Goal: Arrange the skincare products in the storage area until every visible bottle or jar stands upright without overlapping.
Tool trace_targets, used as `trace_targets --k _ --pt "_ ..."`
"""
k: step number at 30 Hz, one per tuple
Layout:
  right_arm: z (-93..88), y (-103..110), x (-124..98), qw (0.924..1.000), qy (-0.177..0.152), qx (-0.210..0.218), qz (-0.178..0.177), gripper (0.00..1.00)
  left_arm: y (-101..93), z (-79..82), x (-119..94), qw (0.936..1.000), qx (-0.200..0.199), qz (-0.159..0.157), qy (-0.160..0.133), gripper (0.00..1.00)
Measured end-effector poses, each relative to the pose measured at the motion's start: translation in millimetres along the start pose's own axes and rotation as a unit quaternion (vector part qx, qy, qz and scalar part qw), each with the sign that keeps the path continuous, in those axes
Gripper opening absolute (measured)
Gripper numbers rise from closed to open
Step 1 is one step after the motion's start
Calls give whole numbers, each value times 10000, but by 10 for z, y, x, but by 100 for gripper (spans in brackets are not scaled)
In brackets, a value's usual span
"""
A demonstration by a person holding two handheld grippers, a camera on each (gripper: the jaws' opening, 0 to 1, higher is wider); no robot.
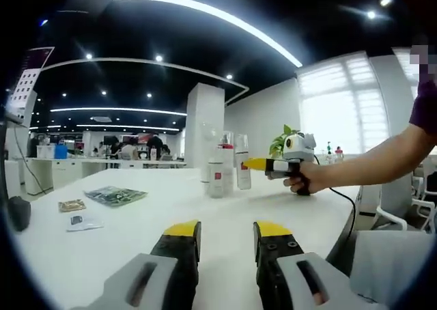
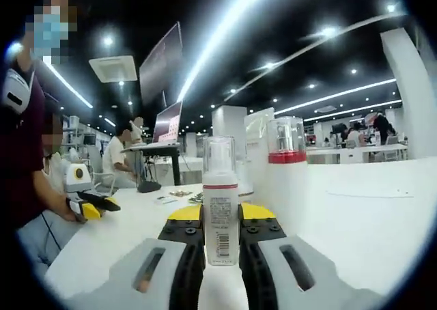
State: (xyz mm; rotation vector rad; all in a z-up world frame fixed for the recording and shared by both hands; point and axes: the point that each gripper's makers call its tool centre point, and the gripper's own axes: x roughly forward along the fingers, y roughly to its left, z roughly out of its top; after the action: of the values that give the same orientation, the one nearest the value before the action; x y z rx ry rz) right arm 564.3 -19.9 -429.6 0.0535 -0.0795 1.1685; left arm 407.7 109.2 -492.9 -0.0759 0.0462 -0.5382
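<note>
White glossy table (image 1: 136, 242) under both tongs. Right gripper (image 2: 220, 214) level, pinching an upright clear-capped white bottle (image 2: 220, 207). Left gripper (image 1: 227, 229) spread apart, low over bare tabletop.

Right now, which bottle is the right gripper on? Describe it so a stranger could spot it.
On the white table, the right gripper grips a slim white bottle with a clear cap. A thin red band under its cap differs from the neighbouring bottle's thick red collar.
</note>
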Motion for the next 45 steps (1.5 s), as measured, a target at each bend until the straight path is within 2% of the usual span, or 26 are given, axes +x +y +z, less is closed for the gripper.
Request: trace_targets --k 2,7,11,20,30,34,36,42,45 --pt "-103 -36 3 9998 193 27 7 16 0 -1 7 10000 -7 0 1 32" --pt "-208 -80 38 9988 469 -134 37 16 -10 -5 8 10000 -6 -18 11 32" --pt "-267 -149 40 9982 582 -156 42 16 -6 -21 9 10000 2 -19 48 32" --pt "-293 -271 67 9983 571 -93 89 17 -13 -43 16 9999 29 -30 113 32" --pt "-488 -252 62 9936 1101 -218 145 17 -37 -43 21 9999 60 -59 127 32" --pt "-495 -281 24 9927 1168 -291 -14 17 -27 -38 13 9999 56 -55 114 32" --pt "-507 -305 -6 9922 1226 -138 -153 19 -18 -35 8 9999 46 -42 107 32" --pt "-505 -310 -24 9920 1234 -133 -209 26 4 -28 -17 10000 36 -10 90 32" --pt "-489 -305 -53 9924 1199 -103 -237 26 15 -27 -29 10000 34 5 90 32"
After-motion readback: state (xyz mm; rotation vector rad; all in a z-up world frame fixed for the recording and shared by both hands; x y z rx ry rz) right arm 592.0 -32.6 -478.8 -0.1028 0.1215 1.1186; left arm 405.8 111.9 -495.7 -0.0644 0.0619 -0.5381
